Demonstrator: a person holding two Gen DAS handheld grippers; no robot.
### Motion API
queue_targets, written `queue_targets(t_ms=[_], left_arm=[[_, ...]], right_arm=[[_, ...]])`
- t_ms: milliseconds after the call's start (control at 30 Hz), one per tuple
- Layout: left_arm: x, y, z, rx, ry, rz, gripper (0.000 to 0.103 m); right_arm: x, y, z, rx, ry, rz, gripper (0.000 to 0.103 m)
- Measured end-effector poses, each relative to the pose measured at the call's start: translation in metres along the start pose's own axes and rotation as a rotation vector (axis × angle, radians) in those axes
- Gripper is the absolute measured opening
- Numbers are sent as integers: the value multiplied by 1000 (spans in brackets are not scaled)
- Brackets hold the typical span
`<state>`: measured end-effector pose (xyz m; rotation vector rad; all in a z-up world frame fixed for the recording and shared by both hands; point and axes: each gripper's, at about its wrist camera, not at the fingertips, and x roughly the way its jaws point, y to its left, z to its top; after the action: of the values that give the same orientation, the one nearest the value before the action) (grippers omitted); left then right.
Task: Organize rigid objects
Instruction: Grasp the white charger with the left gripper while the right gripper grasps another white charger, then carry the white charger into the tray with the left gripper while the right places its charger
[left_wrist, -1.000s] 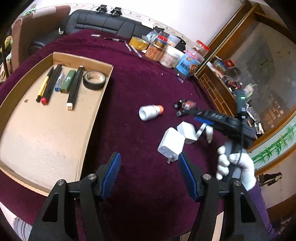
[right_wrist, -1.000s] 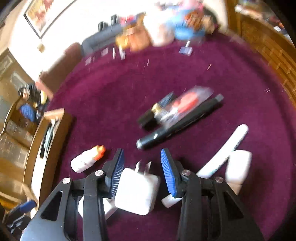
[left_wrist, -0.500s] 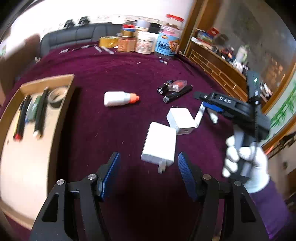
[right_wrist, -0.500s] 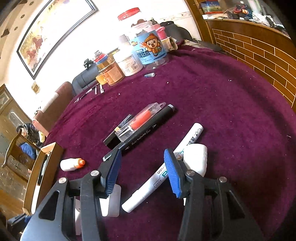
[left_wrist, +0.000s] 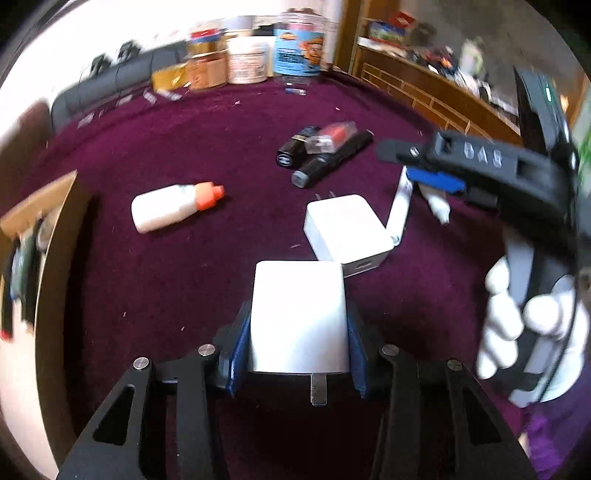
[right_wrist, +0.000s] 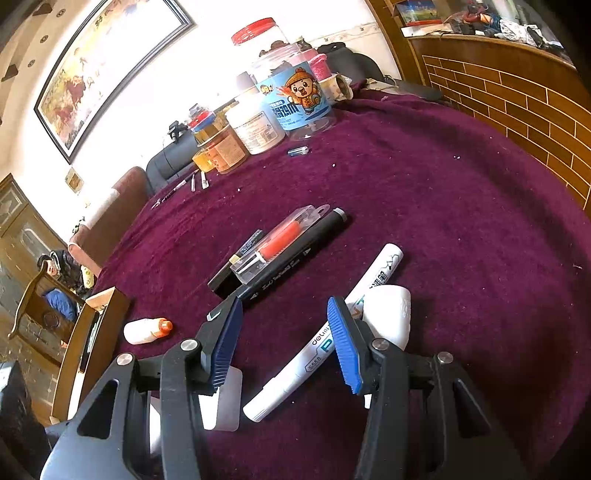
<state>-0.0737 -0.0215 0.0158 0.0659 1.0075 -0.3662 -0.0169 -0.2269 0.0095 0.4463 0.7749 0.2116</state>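
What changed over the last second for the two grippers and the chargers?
The left gripper came down over the nearer white charger; its jaws have just been closing and now clamp it. The right gripper left that charger and now hangs open above the white marker. The second charger, glue bottle and black marker stayed put.

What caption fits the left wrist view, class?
Left gripper clamps a white plug adapter on the purple cloth, its jaws having just closed.
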Motion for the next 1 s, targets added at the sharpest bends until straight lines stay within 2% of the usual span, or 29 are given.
queue_targets(t_ms=[233, 433, 500, 567, 600, 667, 733, 800, 1000], left_arm=[[-46, 32, -16, -141, -76, -116, 40], [-89, 46, -32, -193, -162, -160, 40], [-99, 49, -34, -199, -183, -158, 40], [-113, 55, -37, -199, -211, -143, 40], [-120, 62, -40, -204, -226, -135, 40], [-126, 73, -42, -217, -235, -125, 40], [-128, 87, -47, -249, -241, -115, 40], [-129, 105, -54, -293, -241, -99, 40], [-134, 149, -77, -394, -243, -47, 40]], right_arm=[[1, 4, -1, -18, 0, -7, 46], [1, 4, -1, -16, -4, -16, 48], [0, 7, -1, -25, -7, -44, 48], [-7, 22, -2, -96, -15, -84, 48], [-11, 30, -4, -127, -16, -77, 48], [-18, 52, -10, -199, 13, -47, 48], [-16, 71, -15, -261, 57, -31, 55], [-8, 82, -18, -294, 100, -31, 57], [33, 93, -39, -351, 238, -150, 57]])
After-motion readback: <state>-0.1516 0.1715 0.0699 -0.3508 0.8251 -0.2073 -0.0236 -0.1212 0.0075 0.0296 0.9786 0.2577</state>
